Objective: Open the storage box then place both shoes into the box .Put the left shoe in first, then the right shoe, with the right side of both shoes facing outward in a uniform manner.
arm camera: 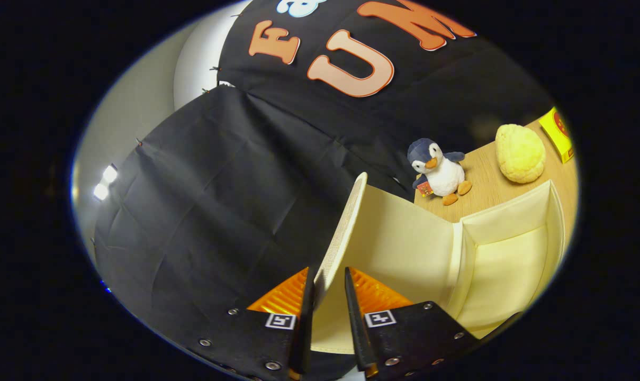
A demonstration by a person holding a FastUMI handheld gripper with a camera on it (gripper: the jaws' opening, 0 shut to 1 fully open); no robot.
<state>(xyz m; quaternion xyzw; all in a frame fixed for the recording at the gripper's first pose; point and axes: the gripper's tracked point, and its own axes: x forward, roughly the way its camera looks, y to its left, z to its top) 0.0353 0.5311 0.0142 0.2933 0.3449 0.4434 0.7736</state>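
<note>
The fingers [327, 296] are narrowed on the raised lid [346, 227] of the storage box [502, 264], its thin edge between them, though I can't tell whether both press it. The fabric lid looks light and floppy, best held at this rim. Beyond, to the right on the surface [489, 190]: a penguin toy [439, 170], a yellow plush [520, 153], a yellow carton [558, 132]; none obstructs.

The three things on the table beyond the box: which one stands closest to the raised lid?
The penguin toy. It sits just past the lid that the gripper pinches; the yellow plush and the yellow carton lie further off.
</note>
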